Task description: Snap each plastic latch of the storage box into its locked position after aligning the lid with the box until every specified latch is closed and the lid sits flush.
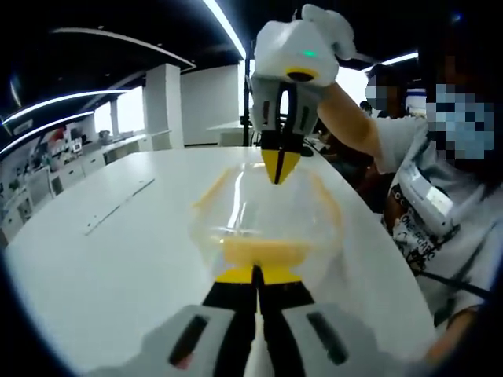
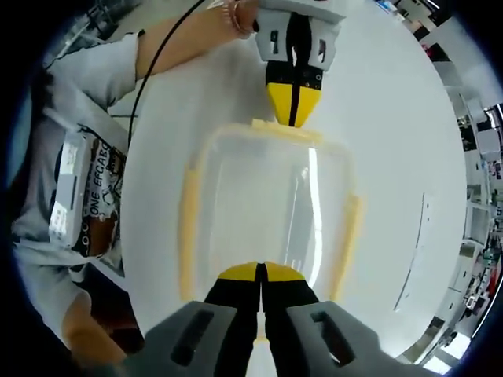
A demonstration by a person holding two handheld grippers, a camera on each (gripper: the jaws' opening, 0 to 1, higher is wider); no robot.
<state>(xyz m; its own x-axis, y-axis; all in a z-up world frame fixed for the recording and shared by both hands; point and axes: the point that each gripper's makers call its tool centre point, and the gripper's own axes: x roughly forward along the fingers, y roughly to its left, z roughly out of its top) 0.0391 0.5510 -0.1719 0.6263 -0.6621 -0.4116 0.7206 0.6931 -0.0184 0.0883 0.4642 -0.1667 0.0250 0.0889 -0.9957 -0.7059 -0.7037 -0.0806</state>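
1. We see the clear storage box [image 2: 263, 208] resting on the white table [image 2: 393, 118], its lid [image 2: 259, 184] on top and yellow latches along all four sides.
2. In the right gripper view the box's long axis runs from 6 o'clock to 12 o'clock; one long-side latch [image 2: 189, 232] lies at 9 o'clock, the other [image 2: 346, 236] at 3 o'clock, both seemingly still splayed outward, though we can't be sure.
3. Our right gripper [image 2: 261, 271] sits at the 6 o'clock short end with jaws narrowed together, tips over that end's latch; whether they pinch it we cannot tell.
4. Our left gripper [image 2: 292, 98] meets the 12 o'clock short-end latch [image 2: 287, 129], its jaws likewise drawn nearly together.
5. In the left gripper view, the left gripper [image 1: 257, 272] presses at the near end latch [image 1: 263, 251] while the right gripper [image 1: 280, 166] comes down onto the far end.
6. We judge the two end latches are the step in hand; each gripper is nearest its own end, so the side latches lie to either flank of both.
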